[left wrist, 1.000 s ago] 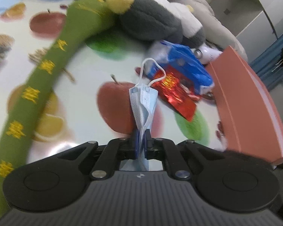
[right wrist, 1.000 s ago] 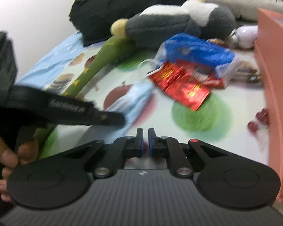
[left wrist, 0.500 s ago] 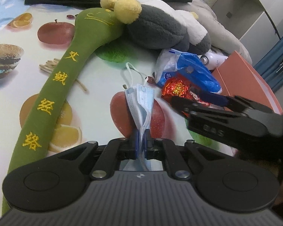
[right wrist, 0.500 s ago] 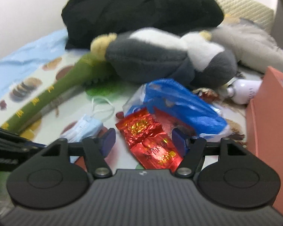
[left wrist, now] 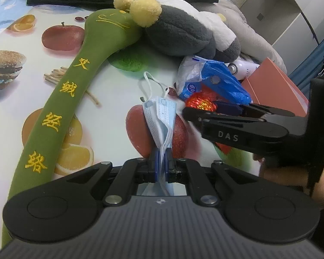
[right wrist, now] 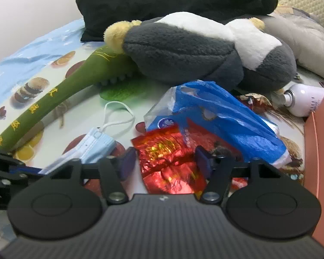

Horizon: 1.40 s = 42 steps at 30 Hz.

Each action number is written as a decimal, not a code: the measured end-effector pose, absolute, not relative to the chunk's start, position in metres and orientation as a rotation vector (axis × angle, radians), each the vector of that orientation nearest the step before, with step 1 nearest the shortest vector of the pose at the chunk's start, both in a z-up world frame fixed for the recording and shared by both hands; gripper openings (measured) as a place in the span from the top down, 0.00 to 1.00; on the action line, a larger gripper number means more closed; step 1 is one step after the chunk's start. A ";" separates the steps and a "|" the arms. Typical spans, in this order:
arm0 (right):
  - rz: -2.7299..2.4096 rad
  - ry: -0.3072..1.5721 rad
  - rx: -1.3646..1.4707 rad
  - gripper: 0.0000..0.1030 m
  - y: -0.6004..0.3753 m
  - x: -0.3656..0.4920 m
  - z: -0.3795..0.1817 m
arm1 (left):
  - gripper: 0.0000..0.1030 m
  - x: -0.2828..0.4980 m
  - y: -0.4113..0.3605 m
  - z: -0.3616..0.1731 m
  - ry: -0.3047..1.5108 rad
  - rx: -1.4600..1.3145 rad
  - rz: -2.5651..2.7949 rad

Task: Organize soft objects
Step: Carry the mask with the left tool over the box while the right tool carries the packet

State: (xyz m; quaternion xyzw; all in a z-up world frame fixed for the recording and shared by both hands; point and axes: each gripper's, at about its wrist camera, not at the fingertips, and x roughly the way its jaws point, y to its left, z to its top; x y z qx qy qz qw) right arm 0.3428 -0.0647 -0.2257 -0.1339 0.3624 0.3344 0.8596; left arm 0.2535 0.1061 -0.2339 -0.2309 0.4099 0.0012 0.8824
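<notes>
Plush fills the back of the fruit-print tablecloth [left wrist: 110, 82]: a fleecy grey-and-white toy [right wrist: 183, 49] lying against a long green stuffed snake [left wrist: 60, 108] stitched with yellow characters. Nearer lie a crinkled blue plastic bag [right wrist: 222, 116] and a shiny red foil packet [right wrist: 170, 161], which sits between the right gripper [right wrist: 165, 161]'s parted, just-narrowing jaws. The left gripper [left wrist: 161, 164] pinches a pleated pale-blue face mask [left wrist: 159, 116].

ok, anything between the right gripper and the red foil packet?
Nothing visible. The right gripper has just been closing somewhat and stands open, with the red foil packet lying bare between its fingers. The blue plastic bag overlaps only the packet's far edge. The left gripper pinches the face mask off to one side.
</notes>
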 end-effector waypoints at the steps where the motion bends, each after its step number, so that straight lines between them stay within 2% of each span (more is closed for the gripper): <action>1: 0.698 0.766 -0.273 0.43 -0.067 0.341 -0.224 | 0.93 0.253 0.105 -0.233 0.853 -0.479 0.004; 22: 0.524 0.779 0.087 0.44 -0.157 0.228 -0.138 | 0.93 0.192 0.062 -0.180 0.840 -0.422 0.023; 42: 0.413 0.618 0.077 0.44 -0.224 0.166 -0.068 | 0.93 0.162 -0.001 -0.091 0.730 -0.343 -0.083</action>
